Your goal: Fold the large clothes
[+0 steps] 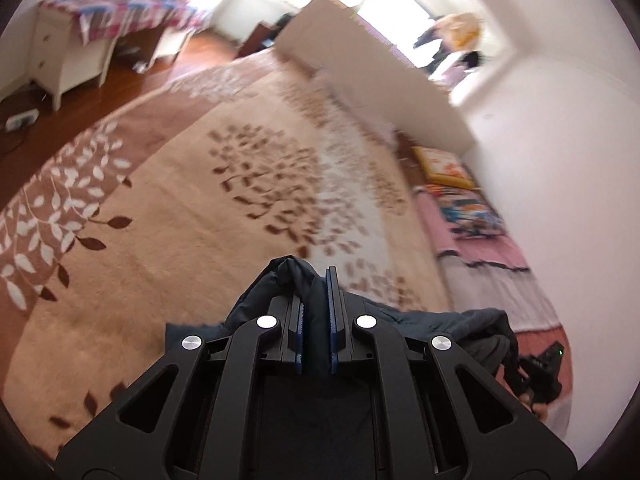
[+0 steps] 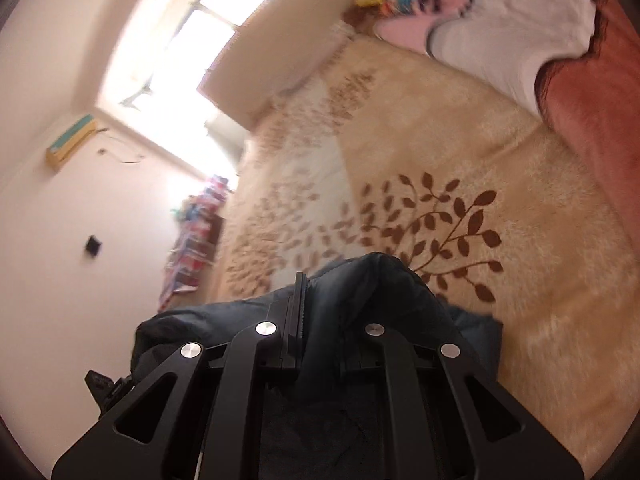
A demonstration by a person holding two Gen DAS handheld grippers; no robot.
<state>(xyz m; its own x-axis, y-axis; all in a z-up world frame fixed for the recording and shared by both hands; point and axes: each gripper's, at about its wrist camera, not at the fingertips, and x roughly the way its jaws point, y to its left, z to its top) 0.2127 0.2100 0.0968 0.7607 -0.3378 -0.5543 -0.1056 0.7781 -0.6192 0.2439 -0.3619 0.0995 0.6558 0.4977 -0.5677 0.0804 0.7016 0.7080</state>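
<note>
A dark navy garment (image 1: 292, 276) is pinched between the blue pads of my left gripper (image 1: 318, 280), which is shut on a bunched fold of it. The cloth trails off to the right, toward my other gripper (image 1: 540, 372) at the lower right edge. In the right wrist view the same dark garment (image 2: 380, 280) drapes over my right gripper (image 2: 320, 284) and hides its right finger; the jaws are shut on the cloth. Both grippers hang above a beige plush blanket (image 1: 168, 216) with a brown leaf pattern.
The blanket (image 2: 460, 152) covers a bed. A white headboard (image 1: 360, 64), pillows (image 1: 444, 168) and pink bedding (image 1: 492, 248) lie along the wall. A white dresser (image 1: 68, 56) with a patterned cloth stands on the wooden floor at far left. Bright windows are behind.
</note>
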